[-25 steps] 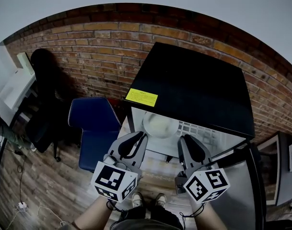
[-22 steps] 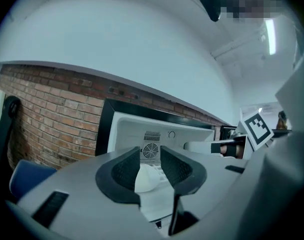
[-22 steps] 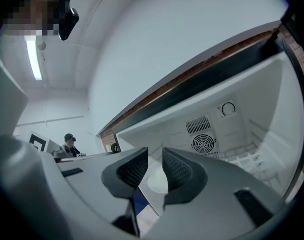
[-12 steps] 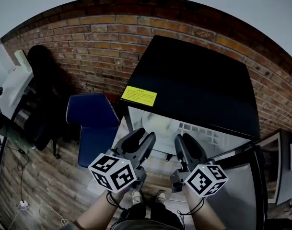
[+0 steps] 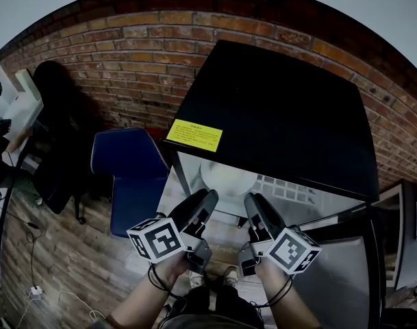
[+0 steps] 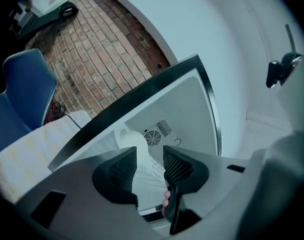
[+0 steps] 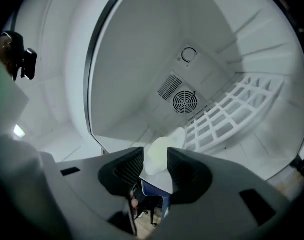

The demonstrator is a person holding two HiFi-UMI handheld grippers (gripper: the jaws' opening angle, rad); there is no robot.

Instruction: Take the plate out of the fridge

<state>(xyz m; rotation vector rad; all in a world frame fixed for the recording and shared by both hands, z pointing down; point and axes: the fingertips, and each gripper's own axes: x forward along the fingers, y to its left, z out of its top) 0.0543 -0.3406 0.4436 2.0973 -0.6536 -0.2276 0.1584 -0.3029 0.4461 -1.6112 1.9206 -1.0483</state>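
Left claw (image 5: 205,203) and right claw (image 5: 253,203) both opening, nothing between them, side by side before open fridge (image 5: 276,108). White plate (image 5: 226,177) on wire shelf (image 5: 290,188) inside, untouched.

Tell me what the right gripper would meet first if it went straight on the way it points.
Most likely the pale round plate on the white grid shelf: it lines up straight ahead between the opening jaws of the right gripper, which grip nothing. Depth is unclear.
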